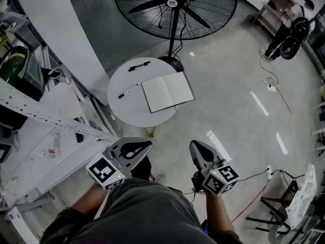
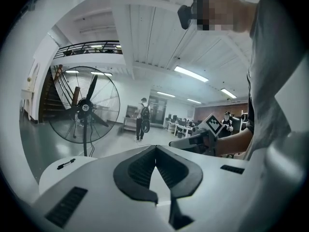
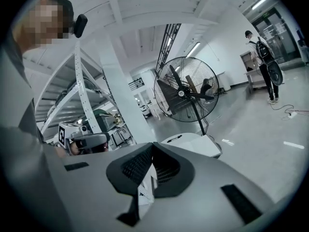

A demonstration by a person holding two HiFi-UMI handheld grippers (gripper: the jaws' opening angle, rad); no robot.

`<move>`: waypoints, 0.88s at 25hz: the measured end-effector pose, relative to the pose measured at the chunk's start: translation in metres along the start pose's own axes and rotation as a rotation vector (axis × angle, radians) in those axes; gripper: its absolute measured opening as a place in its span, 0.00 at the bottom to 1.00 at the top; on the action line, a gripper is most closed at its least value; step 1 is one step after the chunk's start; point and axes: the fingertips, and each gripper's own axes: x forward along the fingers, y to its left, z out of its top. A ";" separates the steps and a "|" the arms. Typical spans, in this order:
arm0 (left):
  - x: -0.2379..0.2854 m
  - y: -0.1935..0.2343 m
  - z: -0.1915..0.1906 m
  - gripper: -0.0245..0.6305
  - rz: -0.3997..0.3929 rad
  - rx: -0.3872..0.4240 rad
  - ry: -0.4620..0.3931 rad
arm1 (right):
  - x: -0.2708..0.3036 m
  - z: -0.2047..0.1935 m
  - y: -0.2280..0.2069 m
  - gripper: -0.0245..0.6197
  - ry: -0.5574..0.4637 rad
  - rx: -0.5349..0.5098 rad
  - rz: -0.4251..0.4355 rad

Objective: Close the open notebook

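Grey-shirted torso fills the bottom of the head view. Just beyond it are the left gripper (image 1: 148, 145) and right gripper (image 1: 193, 145), side by side but apart, both pointing towards the work.

- Left gripper (image 2: 155, 148): jaws clenched tip to tip, nothing between them.
- Right gripper (image 3: 152, 144): same, pads together, empty.
- Open white notebook (image 1: 167, 91): lies flat, blank pages up, on the small round white table (image 1: 127, 113), well ahead of both grippers. Its right half looks to overhang the table rim.
- Also on the table: black marker (image 1: 138, 65) at the far side, black-and-white pen (image 1: 128, 91) just left of the notebook, not touching it.
- Big black floor fan (image 1: 175, 4) stands behind the table.

Handling guess: it's light, with thin floppy pages and a cover only a little stiffer. It will likely skate on that smooth top if pushed sideways. Best hold is the overhanging right edge: open the jaws, pinch cover and pages together and fold them over the spine. The other gripper should pin the left half. Grabbing a single sheet would crease or tear it.
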 end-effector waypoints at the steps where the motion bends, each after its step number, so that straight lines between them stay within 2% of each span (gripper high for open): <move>1: 0.002 0.010 -0.001 0.06 -0.003 -0.006 0.005 | 0.010 0.002 -0.002 0.06 0.005 0.005 -0.003; 11: 0.019 0.118 0.005 0.06 -0.017 -0.040 0.032 | 0.104 0.027 -0.026 0.06 0.050 0.031 -0.036; 16: 0.022 0.159 0.013 0.06 -0.025 -0.054 0.026 | 0.138 0.039 -0.031 0.06 0.059 0.060 -0.052; 22: 0.025 0.197 0.027 0.06 -0.038 -0.054 0.004 | 0.172 0.056 -0.028 0.06 0.057 0.050 -0.064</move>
